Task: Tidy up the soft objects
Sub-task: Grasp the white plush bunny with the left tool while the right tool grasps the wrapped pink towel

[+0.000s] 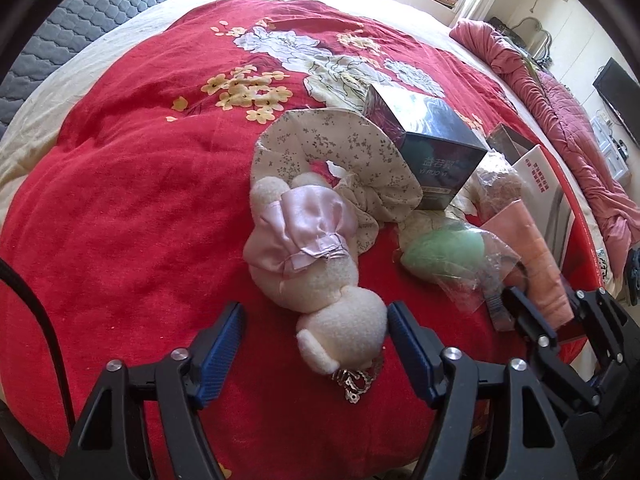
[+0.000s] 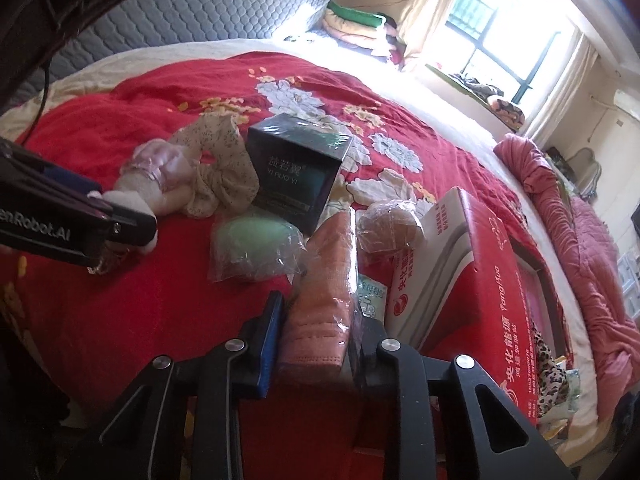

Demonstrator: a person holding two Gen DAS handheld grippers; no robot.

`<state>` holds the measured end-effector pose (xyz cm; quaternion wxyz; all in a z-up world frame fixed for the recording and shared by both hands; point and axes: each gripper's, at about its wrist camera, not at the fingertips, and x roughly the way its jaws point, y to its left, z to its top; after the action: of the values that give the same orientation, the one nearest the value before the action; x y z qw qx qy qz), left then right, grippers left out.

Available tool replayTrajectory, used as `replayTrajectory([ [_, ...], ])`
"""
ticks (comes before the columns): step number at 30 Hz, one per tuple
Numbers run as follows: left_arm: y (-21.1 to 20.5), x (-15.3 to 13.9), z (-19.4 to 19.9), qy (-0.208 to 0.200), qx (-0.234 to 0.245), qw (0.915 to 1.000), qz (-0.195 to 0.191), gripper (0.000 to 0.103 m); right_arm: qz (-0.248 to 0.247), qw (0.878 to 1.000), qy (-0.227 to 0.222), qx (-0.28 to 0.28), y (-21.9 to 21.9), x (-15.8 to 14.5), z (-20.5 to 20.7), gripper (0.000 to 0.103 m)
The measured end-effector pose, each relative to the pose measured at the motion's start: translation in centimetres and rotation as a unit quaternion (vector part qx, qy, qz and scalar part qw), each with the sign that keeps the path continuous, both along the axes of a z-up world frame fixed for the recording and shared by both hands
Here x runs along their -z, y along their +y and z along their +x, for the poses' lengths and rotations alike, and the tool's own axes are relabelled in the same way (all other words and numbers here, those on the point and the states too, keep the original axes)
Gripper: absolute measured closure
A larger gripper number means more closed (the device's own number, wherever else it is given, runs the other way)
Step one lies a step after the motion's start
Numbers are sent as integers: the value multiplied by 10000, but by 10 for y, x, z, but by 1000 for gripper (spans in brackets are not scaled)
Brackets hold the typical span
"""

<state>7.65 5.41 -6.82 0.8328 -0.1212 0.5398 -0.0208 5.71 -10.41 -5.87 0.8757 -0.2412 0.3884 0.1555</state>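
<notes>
In the left wrist view, the left tool (image 1: 314,330) is being held partly open at the lower centre of the frame. The head of a cream plush toy (image 1: 316,264) in a pink satin dress is lying between its blue pads; the right pad (image 1: 404,344) is touching the head, while the left pad is standing apart from it, so nothing is being gripped. A small metal chain (image 1: 354,380) is showing just under the toy's head. A floral fabric ring (image 1: 340,160) is lying against the toy's upper end, on the red bedspread (image 1: 140,200).

In the right wrist view, the right tool (image 2: 316,340) is being held nearly closed at the lower centre, its pads pressing on a plastic-wrapped pink folded cloth (image 2: 326,292). A green sponge in a clear bag (image 2: 256,246) is lying to the upper left of the cloth. A dark box (image 2: 298,168) is standing behind both. A tan sponge in a clear bag (image 2: 390,224) is lying to the upper right of the cloth, beside a red carton (image 2: 480,280) at the right of the frame.
</notes>
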Motion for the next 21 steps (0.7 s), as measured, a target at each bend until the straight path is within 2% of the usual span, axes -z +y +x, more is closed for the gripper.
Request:
replayTrajectory([
  [3, -1, 3, 1, -36, 82, 9996, -280, 64, 357, 9993, 28, 88, -9, -13, 0, 73],
  [11, 6, -3, -5, -207, 44, 9983, -541, 68, 882, 9961, -22, 97, -19, -33, -5, 73],
  [21, -3, -41, -23, -834, 70, 9963, -180, 68, 1289, 9914, -227, 10, -27, -57, -14, 73],
])
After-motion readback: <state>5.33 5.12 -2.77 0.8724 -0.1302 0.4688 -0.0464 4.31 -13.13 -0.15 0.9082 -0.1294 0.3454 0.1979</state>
